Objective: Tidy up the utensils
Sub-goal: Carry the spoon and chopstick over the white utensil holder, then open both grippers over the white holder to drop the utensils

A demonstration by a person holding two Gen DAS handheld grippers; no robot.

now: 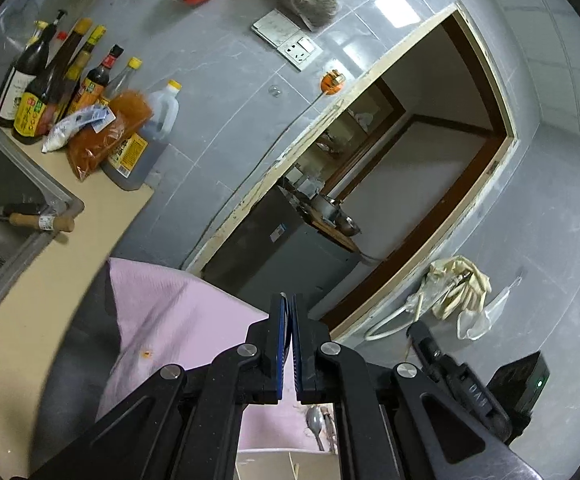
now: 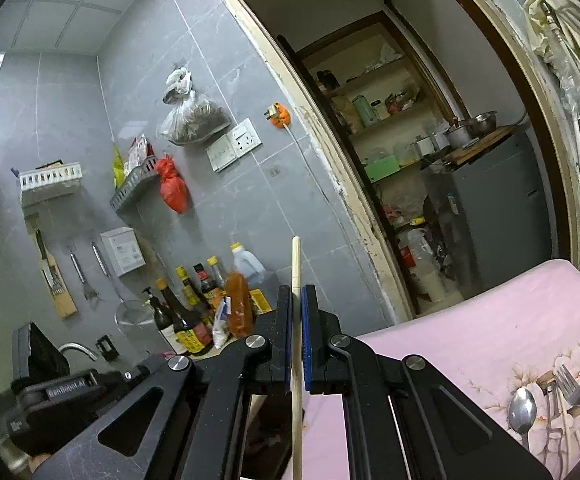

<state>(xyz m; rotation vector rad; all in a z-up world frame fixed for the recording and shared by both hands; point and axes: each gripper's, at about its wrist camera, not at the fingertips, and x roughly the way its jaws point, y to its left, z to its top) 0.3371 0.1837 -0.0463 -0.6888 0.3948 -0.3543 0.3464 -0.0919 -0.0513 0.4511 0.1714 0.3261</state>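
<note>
Pale wood shows between the pads of the right gripper [image 2: 297, 304]: a chopstick [image 2: 296, 272] pinched upright, its tip poking above the fingers. The left gripper [image 1: 290, 312] is closed, nothing between its blue pads. On the pink cloth [image 2: 490, 320] lie a spoon [image 2: 522, 404] and a fork [image 2: 572, 388], well apart from the chopstick.

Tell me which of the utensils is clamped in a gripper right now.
The chopstick. It stands between the closed fingers of the right gripper, while the spoon and fork lie untouched on the pink cloth.
</note>
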